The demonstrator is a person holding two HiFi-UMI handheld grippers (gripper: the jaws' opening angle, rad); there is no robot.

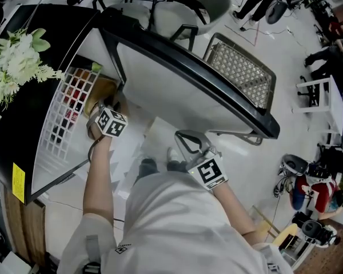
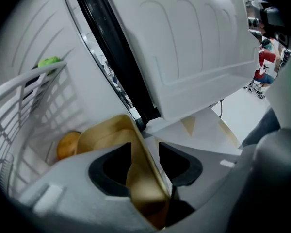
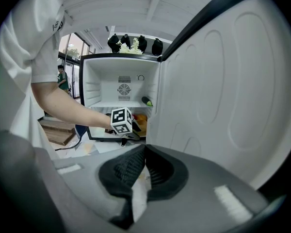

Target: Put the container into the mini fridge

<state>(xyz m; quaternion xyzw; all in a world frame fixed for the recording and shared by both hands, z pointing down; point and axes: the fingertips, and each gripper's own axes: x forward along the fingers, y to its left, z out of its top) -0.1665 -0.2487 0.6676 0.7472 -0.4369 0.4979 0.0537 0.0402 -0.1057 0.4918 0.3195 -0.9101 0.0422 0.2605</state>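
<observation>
The tan container (image 2: 111,135) sits on the floor of the open mini fridge (image 3: 119,89), under the white wire shelf (image 2: 19,96); the head view shows the container (image 1: 100,93) at the fridge mouth. My left gripper (image 2: 145,152) reaches into the fridge with the container's near wall standing between its jaws, and the pads stand apart from it. In the head view the left gripper (image 1: 107,108) is at the container's edge. My right gripper (image 3: 144,149) hangs back in front of the fridge door (image 1: 177,90), pads together and empty; the head view shows it (image 1: 182,137) low beside the door.
An orange fruit (image 2: 68,144) lies behind the container and a green item (image 2: 48,62) rests on the shelf. The open door (image 2: 194,47) stands right of the left gripper. White flowers (image 1: 17,53) sit on the fridge top. A mesh chair (image 1: 240,73) stands beyond the door.
</observation>
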